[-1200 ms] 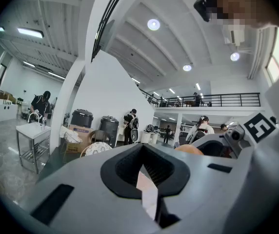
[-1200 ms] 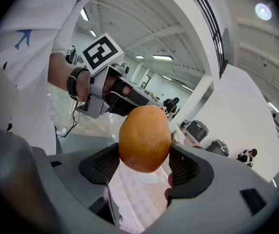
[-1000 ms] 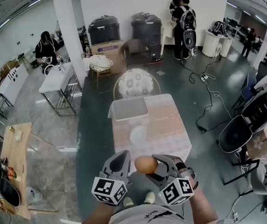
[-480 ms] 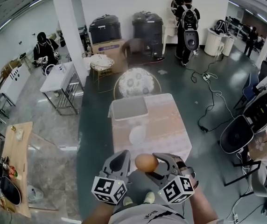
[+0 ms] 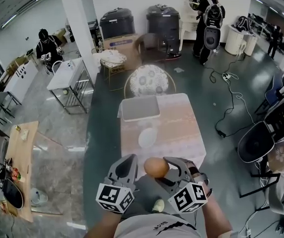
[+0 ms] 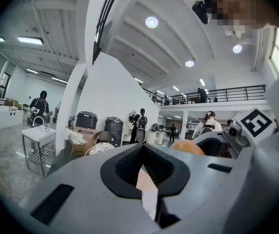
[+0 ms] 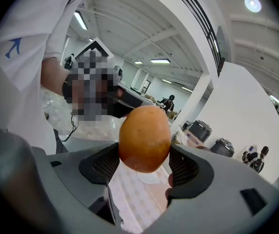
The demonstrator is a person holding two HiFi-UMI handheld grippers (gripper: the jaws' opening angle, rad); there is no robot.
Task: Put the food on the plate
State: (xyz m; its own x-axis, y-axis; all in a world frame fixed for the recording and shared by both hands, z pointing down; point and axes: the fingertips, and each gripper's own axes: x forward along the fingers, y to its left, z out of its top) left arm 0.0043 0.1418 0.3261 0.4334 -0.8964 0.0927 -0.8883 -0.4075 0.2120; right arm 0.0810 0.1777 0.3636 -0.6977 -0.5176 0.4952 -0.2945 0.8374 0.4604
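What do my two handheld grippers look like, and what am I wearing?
Both the left gripper and the right gripper are grey plastic, with broad jaws and dark ribbed pads in V-shaped recesses. Each carries a white cube printed with black square markers. The sleeve is white, short, with a small blue mark.

The left gripper (image 5: 128, 161), right gripper (image 5: 164, 171) and food (image 5: 155, 166) partly hide the table (image 5: 181, 128)'s near edge.

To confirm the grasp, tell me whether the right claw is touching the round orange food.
Touching. The right gripper view shows the right claw shut on the round orange food, a jaw pressed against each side.
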